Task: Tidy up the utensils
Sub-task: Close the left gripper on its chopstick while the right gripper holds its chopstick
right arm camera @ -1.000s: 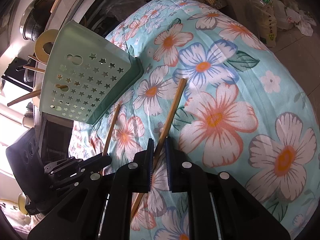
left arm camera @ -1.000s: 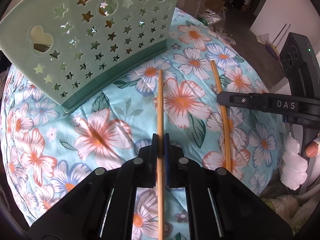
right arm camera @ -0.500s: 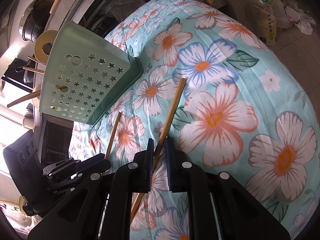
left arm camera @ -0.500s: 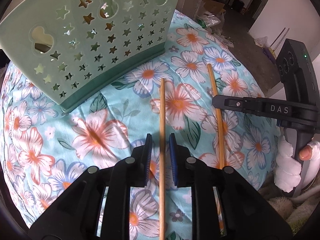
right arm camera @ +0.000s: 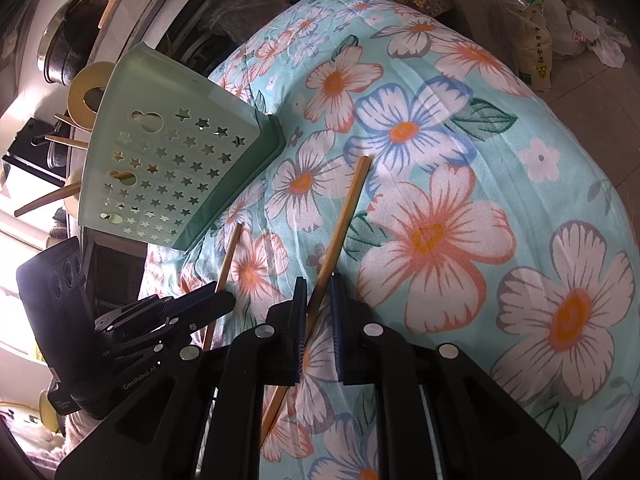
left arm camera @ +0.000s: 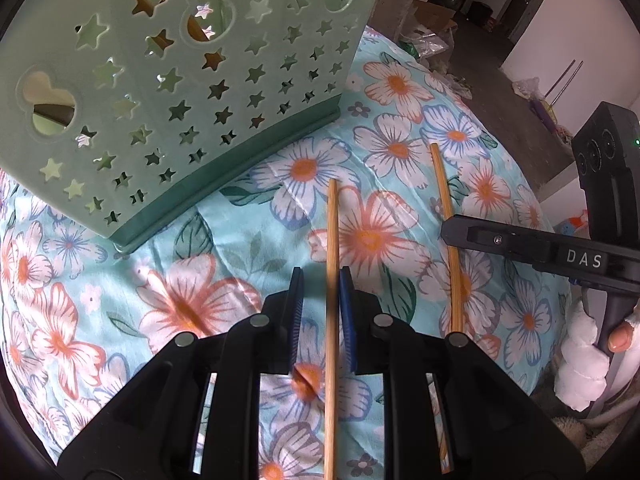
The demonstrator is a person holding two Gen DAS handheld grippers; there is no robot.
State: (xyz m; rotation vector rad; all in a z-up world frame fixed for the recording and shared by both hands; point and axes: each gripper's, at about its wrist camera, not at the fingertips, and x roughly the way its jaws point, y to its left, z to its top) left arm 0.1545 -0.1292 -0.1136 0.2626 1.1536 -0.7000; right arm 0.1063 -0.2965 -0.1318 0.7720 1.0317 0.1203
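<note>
Two wooden chopsticks lie on the floral cloth. In the left wrist view one chopstick [left arm camera: 332, 224] runs between the pads of my left gripper [left arm camera: 320, 276], which stand apart without pressing on it. The other chopstick [left arm camera: 442, 192] passes under my right gripper [left arm camera: 448, 236]. In the right wrist view that chopstick [right arm camera: 344, 216] crosses slantwise between the narrow jaws of my right gripper [right arm camera: 317, 280], which is shut on it. My left gripper [right arm camera: 224, 300] is at lower left over its chopstick [right arm camera: 232, 252]. A pale green holder [left arm camera: 180, 80] with star cut-outs stands behind them.
The green holder [right arm camera: 168, 168] sits at the cloth's far left edge, with wooden utensils showing through its holes. A dark pot [right arm camera: 68, 40] and a shelf lie beyond it. Bags [right arm camera: 532, 40] lie on the floor past the cloth. A fluffy white sleeve [left arm camera: 580, 360] is at the right.
My left gripper's jaws have parted off the chopstick, which now lies loose between them, and the gripper has drawn back slightly. The right gripper has not moved.
</note>
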